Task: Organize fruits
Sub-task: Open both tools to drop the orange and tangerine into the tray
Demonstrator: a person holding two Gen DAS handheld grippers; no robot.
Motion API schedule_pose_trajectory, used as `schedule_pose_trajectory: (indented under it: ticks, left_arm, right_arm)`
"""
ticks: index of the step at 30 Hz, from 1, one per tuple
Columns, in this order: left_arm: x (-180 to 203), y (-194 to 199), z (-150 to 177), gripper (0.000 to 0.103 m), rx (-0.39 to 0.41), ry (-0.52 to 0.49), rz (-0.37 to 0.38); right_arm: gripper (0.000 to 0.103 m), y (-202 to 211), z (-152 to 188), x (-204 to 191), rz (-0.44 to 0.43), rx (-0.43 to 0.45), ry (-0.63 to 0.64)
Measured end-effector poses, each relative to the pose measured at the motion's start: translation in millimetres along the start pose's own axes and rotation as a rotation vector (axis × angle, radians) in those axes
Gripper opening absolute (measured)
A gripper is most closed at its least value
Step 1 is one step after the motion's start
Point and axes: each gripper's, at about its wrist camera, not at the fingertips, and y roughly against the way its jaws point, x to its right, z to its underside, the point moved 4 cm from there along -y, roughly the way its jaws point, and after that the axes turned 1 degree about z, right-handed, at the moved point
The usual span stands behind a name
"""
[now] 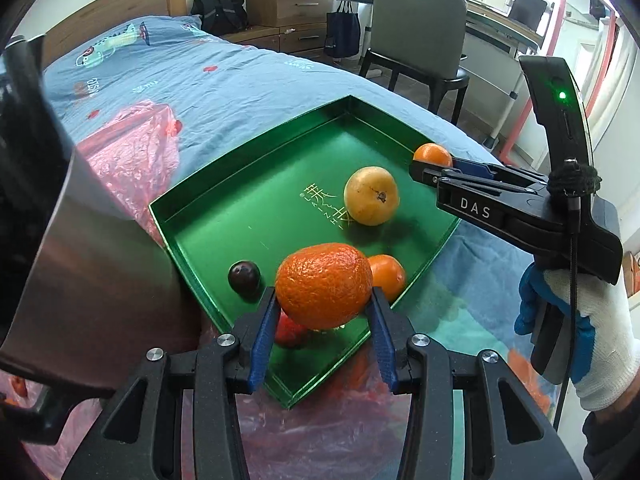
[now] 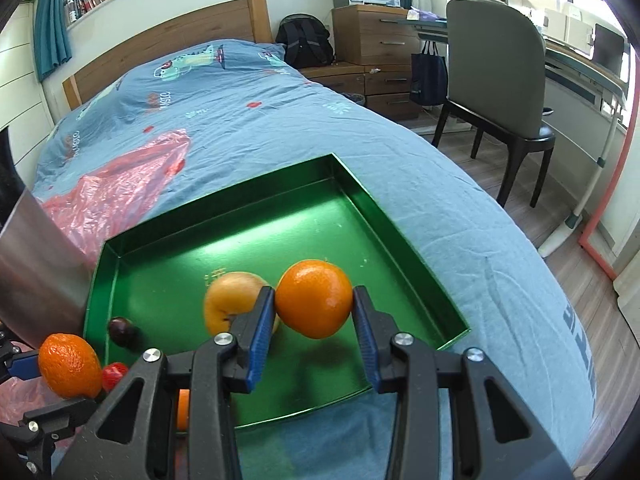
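Note:
A green tray (image 1: 256,184) (image 2: 224,232) lies on the blue bed. My left gripper (image 1: 324,308) is shut on a rough-skinned orange (image 1: 324,284) above the tray's near corner; that orange also shows at lower left in the right wrist view (image 2: 70,364). My right gripper (image 2: 314,308) is shut on a smooth orange (image 2: 314,298) above the tray's right part; it shows in the left wrist view (image 1: 432,156). In the tray lie a yellow fruit (image 1: 371,195) (image 2: 228,300), a dark plum (image 1: 244,276) (image 2: 122,330), a small orange (image 1: 387,276) and a red fruit (image 1: 290,332) (image 2: 115,374).
A pink plastic bag (image 1: 132,148) (image 2: 120,188) lies on the bed left of the tray. A shiny metal surface (image 1: 80,260) (image 2: 36,264) stands close at the left. A grey chair (image 2: 500,92) and a desk stand right of the bed.

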Motion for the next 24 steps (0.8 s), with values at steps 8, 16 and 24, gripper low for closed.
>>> schedule_pose_trajectory:
  ticks: [8, 16, 24]
  left_arm:
    - [-7, -40, -4, 0.039, -0.055, 0.013, -0.009]
    - [-13, -59, 6, 0.039, -0.107, 0.034, -0.008]
    - [-14, -41, 4, 0.041, -0.082, 0.018, -0.040]
  right_arm:
    - [0.065, -34, 7, 4, 0.027, -0.056, 0.054]
    - [0.065, -43, 10, 4, 0.044, -0.072, 0.064]
    - [0.092, -26, 10, 3, 0.058, -0.054, 0.059]
